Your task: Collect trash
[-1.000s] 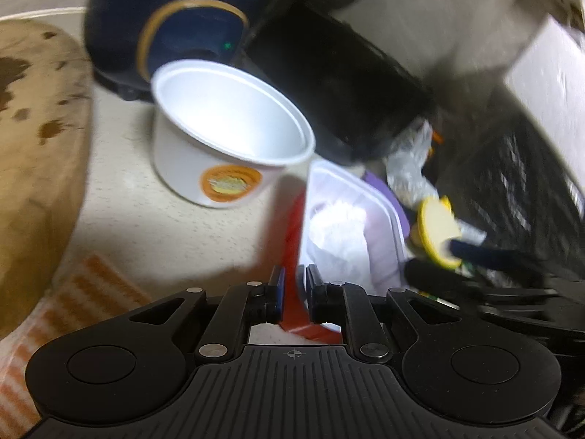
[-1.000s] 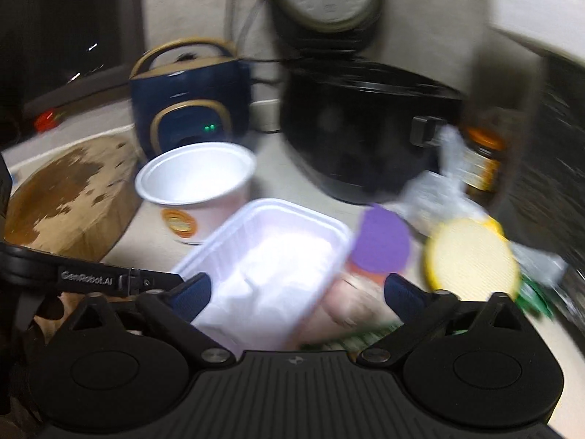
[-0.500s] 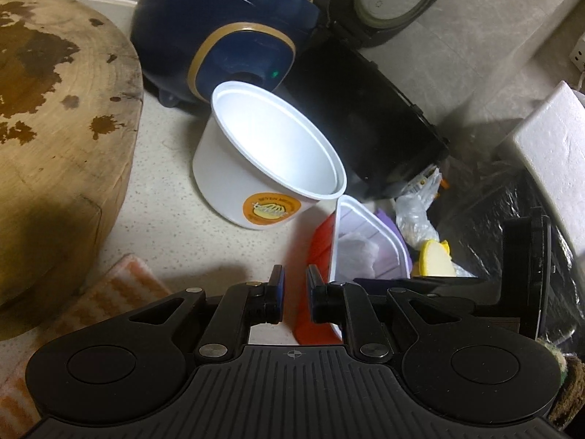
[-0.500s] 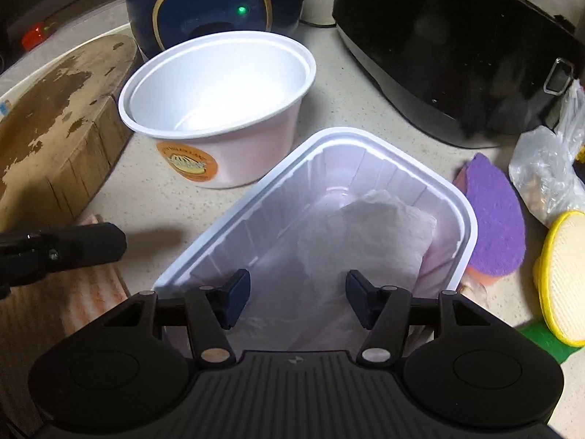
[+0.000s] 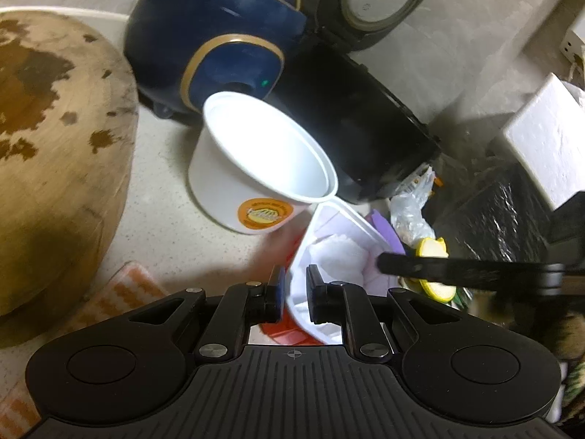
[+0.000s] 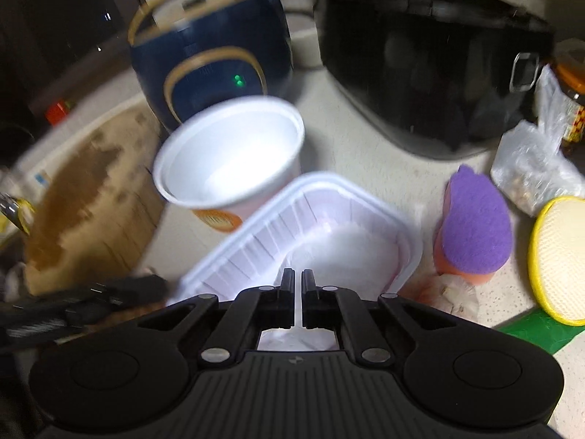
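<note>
Left wrist view, left to right: round wooden chopping block [image 5: 55,153] far left, orange-striped cloth [image 5: 120,292] at its foot, navy cooker [image 5: 219,51] behind, white paper cup [image 5: 256,168] on the counter [image 5: 161,219]. Left gripper [image 5: 292,289] is narrowed onto the near rim of the white plastic tray [image 5: 351,226], rim pinched between its 2 fingers; tray tilts up and away from it, crumpled tissue [image 5: 340,259] inside. Right gripper comes in from the right edge onto the tray's right side. Black appliance [image 5: 365,124] behind, black bag [image 5: 501,219] far right.

Right wrist view, blurred: cup at left, tray directly ahead. Right gripper [image 6: 297,289] jaws are closing, nearly together, tray's near rim in the slit between them. Purple sponge [image 6: 475,226] and yellow scrubber [image 6: 559,259] to the right.
</note>
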`<state>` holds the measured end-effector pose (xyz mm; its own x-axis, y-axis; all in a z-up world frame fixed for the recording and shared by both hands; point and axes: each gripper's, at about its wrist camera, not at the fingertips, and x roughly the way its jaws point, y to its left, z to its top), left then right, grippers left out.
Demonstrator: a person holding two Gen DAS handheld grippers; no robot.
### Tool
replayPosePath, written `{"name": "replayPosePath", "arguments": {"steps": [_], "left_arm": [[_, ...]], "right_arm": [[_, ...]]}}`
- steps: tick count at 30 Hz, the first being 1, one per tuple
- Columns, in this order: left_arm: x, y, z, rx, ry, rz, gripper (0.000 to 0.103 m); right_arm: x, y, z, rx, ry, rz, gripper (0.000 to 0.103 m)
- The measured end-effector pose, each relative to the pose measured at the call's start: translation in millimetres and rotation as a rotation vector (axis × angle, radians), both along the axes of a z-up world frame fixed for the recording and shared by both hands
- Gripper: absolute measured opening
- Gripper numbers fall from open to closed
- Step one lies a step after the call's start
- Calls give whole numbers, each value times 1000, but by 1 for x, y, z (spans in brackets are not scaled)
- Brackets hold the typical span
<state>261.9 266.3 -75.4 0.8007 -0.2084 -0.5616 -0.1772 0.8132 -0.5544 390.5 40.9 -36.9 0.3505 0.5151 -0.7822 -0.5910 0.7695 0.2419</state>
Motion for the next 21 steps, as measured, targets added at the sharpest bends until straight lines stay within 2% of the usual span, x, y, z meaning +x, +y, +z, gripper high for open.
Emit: {"name": "replayPosePath", "arguments": {"steps": [3, 5, 8, 11, 14, 15, 17, 19, 21], "left_arm": [[8, -9, 1, 75, 9, -8, 15], [10, -12, 2, 85, 10, -16, 15], [8, -8, 1, 60, -3, -28, 15], [3, 1, -2, 32, -8, -2, 15], [-1, 8, -4, 7, -8, 26, 15], [-2, 9, -4, 1, -8, 30, 15], [-3, 10, -4, -5, -11, 28, 15], [-3, 10, -5, -3, -10, 25, 15], [-1, 9, -5, 2, -9, 21, 15]], "right_arm": [[-7, -9, 15, 25, -26, 8, 4], [-7, -6, 15, 14, -17, 42, 8], [-8, 4, 7, -22, 29, 95, 45], [-3, 29, -7, -108, 60, 115, 47], [10, 54, -26, -227, 83, 85, 47], [15, 62, -34, -264, 85, 86, 34], [17, 73, -45, -332, 65, 129, 0], [13, 72, -40, -332, 33, 149, 0], [7, 63, -23, -265, 23, 153, 0]]}}
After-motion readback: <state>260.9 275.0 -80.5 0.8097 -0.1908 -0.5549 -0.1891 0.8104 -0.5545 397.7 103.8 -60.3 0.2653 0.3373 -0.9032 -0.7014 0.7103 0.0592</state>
